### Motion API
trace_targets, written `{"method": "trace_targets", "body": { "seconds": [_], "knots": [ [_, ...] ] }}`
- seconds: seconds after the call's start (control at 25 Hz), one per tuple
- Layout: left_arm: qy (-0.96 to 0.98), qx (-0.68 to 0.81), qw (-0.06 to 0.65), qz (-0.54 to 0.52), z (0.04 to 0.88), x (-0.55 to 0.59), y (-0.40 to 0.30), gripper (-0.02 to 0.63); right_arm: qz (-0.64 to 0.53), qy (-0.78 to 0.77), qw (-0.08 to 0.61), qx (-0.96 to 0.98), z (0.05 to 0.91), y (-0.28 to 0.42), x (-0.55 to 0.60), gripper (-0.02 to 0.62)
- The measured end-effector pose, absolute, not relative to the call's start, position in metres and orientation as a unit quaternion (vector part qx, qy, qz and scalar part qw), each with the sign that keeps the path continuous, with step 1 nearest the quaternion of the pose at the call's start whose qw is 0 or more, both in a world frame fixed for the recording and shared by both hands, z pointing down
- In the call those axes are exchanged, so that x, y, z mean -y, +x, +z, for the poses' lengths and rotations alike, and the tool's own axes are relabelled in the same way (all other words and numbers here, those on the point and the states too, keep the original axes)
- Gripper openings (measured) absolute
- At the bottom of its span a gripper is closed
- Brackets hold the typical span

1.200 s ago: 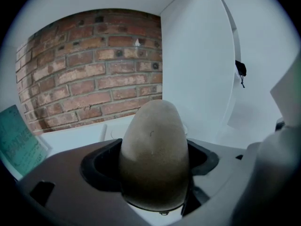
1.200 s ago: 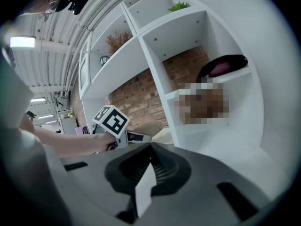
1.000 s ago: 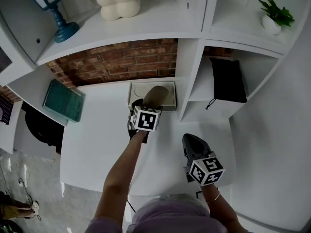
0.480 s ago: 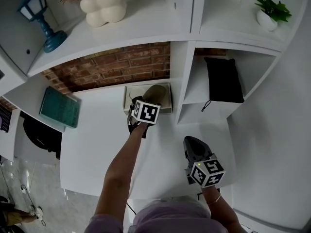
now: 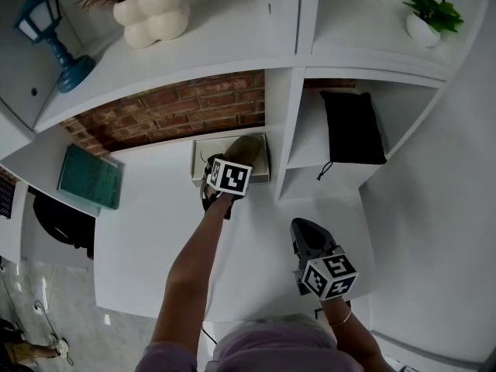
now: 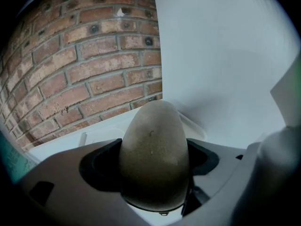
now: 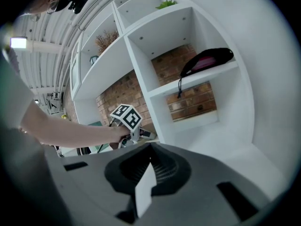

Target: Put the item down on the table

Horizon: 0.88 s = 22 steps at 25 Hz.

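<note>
- The left gripper point(image 5: 232, 167) is clamped on a tan egg-shaped item point(image 6: 154, 159); its jaws press the item's two sides, and the rounded end sticks out past them
- In the head view the item is at the 12 o'clock end of the table point(image 5: 147, 239), over a shallow white tray point(image 5: 201, 152) that lies against the brick wall point(image 5: 170, 111); I cannot tell whether it touches the tray
- Main risk, as I judge it: if the jaws open here, the item lands in the tray and not on the bare table, so the gripper likely has to come back toward 6 o'clock first
- The item's rounded shape means it could roll once freed, toward the tray's rim or the white shelf post point(image 5: 284, 130) at 3 o'clock of it; a release from any height would make that worse
- The grip is on a curved surface, so a slackening squeeze could let the item slide forward out of the jaws
- The left arm is stretched nearly straight toward 12 o'clock, with the gripper level and pointing at the wall
- The right gripper point(image 5: 308, 235) is drawn in near the body, at 5 o'clock of the left one and well apart from it; its jaws are together with nothing between them, and it points toward 11 o'clock
</note>
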<state>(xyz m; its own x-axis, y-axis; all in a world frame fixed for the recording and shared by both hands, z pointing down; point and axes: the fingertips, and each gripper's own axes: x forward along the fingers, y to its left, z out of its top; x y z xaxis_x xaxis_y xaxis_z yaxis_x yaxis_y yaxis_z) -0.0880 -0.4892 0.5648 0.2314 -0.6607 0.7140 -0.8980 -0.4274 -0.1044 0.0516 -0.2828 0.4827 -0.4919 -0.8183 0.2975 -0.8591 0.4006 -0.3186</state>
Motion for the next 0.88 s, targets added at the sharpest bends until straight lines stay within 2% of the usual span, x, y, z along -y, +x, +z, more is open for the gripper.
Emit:
{"method": "trace_targets", "body": {
  "seconds": [0.44,0.88],
  "knots": [
    [0.773,0.513,0.165,0.334,0.564,0.488,-0.090,0.391,0.224,0.495,0.049,0.838,0.484,0.045,0.283,0.002],
    [0.792,0.532,0.129,0.268,0.509,0.468,-0.097,0.390,0.228,0.487,0.038,0.842,0.479,0.040,0.283,0.002]
  ]
}}
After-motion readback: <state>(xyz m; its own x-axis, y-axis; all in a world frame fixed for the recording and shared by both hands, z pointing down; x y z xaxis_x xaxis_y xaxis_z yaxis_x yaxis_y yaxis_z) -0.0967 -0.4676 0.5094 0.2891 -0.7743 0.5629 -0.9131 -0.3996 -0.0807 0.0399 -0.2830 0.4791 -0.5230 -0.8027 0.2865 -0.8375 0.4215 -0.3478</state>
